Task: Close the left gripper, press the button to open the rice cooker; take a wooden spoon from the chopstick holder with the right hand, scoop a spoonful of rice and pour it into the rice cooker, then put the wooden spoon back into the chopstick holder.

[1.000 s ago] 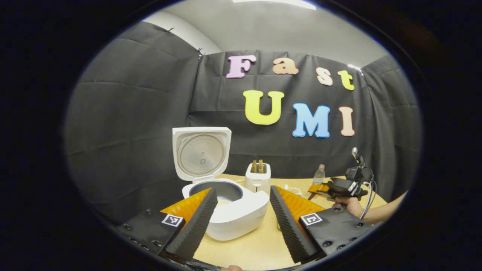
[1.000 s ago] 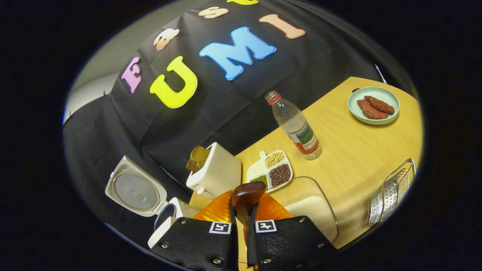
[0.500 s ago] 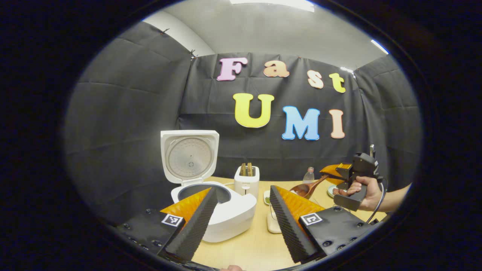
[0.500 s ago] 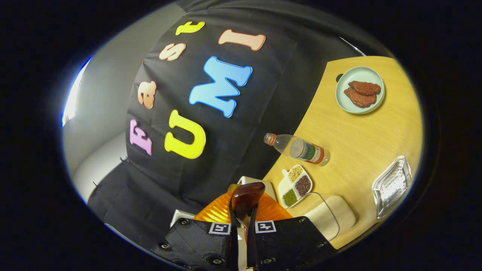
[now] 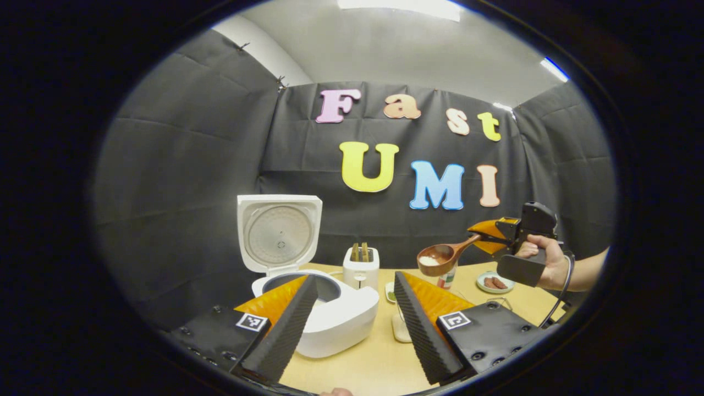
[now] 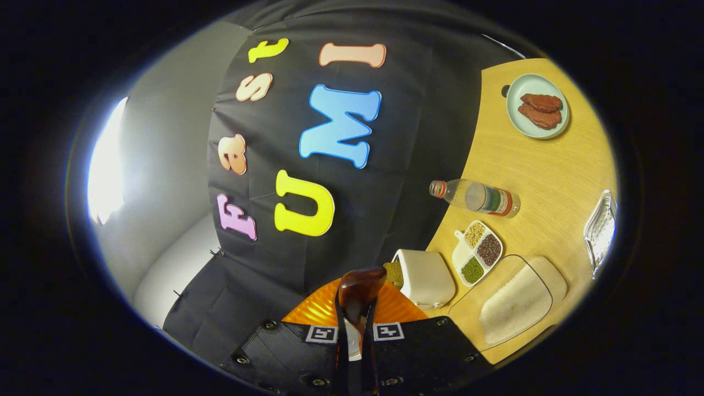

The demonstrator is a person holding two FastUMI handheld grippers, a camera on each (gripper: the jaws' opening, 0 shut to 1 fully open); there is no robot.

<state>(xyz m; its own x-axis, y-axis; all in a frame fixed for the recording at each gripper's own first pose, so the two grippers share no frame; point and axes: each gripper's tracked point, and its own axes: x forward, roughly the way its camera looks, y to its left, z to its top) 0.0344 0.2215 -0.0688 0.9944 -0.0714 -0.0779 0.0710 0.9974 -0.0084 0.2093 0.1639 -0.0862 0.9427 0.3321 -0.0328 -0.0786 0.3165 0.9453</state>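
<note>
Right gripper (image 5: 479,236) clamps raised wooden spoon (image 5: 440,257); left gripper (image 5: 352,313) spread.

We see black cloth (image 5: 192,165) draped over the booth's walls, a pale grey wall (image 5: 385,49) rising above it. A bright ceiling light (image 5: 401,4) glows overhead. Below stands a light wooden table (image 6: 539,165).

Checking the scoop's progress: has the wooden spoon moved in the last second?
Yes. In the left gripper view the wooden spoon has risen from table level to above the bottle, bowl level with rice.
</note>
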